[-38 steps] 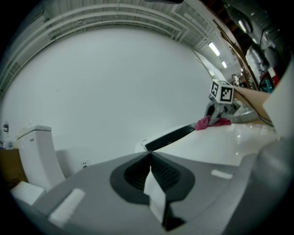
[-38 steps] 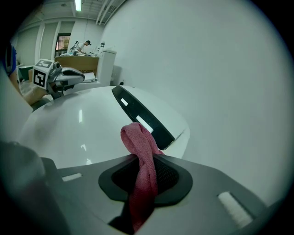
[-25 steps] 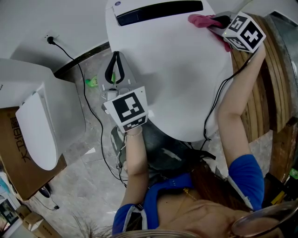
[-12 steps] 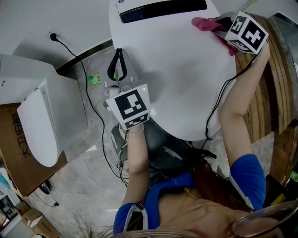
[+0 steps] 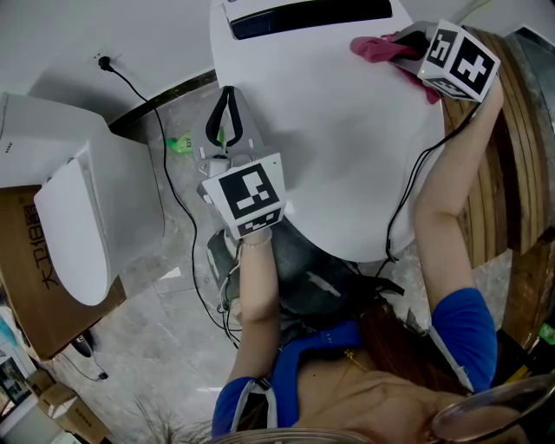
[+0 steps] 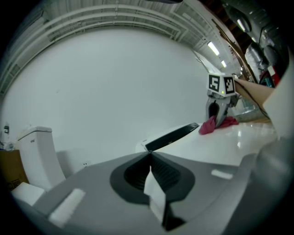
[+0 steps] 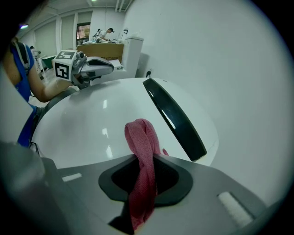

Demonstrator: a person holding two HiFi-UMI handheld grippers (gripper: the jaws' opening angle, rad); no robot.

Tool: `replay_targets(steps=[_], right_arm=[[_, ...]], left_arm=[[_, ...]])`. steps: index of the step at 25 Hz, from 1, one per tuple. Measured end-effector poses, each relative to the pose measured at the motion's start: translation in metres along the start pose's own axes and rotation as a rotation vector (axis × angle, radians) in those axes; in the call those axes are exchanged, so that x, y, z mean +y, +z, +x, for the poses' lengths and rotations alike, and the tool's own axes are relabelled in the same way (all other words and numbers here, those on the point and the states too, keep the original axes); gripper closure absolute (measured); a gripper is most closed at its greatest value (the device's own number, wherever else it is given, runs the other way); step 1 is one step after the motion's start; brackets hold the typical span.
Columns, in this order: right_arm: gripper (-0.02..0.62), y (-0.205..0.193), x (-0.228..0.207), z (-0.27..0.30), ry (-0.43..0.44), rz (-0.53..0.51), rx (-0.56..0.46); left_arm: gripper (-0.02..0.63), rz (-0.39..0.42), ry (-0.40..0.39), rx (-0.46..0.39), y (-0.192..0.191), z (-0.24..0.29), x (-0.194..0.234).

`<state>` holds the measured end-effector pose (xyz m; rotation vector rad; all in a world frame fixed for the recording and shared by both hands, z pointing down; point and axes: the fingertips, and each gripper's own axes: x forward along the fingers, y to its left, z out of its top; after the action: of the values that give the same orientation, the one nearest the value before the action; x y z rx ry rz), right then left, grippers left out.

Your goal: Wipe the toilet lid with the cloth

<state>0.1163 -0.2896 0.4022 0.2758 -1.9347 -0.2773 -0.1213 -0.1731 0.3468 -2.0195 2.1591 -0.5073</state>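
- Left gripper (image 6: 149,156): jaws are pressing together with nothing between them. It is sitting at the near left edge of the toilet lid (image 5: 347,147); I cannot tell whether it is touching.
- Lid: is lying closed, its white surface shining.
- Right gripper (image 7: 146,158): jaws are clamping the red cloth (image 7: 141,135).
- Cloth: its bunched end is resting on the lid's far right part, near the black strip (image 5: 312,17) at the back.

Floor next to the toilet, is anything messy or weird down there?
A bit. A black cable trails loose across the floor from the wall socket, a small green thing lies beside the toilet, and a spare toilet stands by a cardboard box.
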Motion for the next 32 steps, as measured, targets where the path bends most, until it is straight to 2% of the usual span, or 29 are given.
replay_targets(steps=[10,32], right_arm=[[0.52,0.04,0.018,0.007,0.058,-0.084,-0.063],[0.52,0.089,0.037,0.017,0.098,-0.202,-0.166]], left_arm=[[0.603,-0.004,0.0,0.001,0.0,-0.001,0.0],[0.603,-0.022,-0.005,-0.006,0.0,-0.001,0.003]])
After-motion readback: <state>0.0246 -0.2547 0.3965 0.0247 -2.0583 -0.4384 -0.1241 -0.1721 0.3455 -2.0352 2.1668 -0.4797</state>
